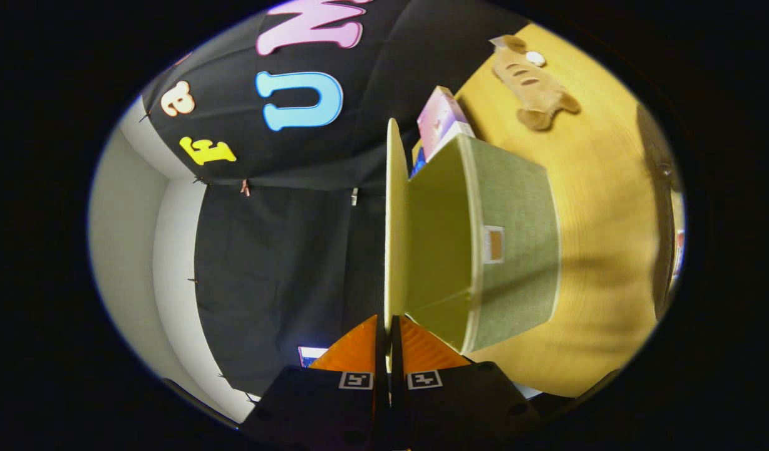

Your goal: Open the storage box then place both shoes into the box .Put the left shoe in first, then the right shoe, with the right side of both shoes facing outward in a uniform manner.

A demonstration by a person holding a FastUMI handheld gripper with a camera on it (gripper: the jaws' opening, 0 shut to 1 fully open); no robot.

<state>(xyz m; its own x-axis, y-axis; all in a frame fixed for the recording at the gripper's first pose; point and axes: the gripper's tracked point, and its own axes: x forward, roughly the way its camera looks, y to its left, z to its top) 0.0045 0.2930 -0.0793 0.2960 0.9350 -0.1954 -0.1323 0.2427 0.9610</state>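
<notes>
Here | tool (387, 326) pinching box lid (394, 219) edge | green storage box (516, 244) on wooden table (603, 219) | white walls

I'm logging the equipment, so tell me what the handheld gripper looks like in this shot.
The gripper has two tapering, wedge-shaped jaws with ribbed faces. Each sits on a blocky base that carries a small square black-and-white marker. The jaws are pinched on the thin lid of the storage box.
</notes>
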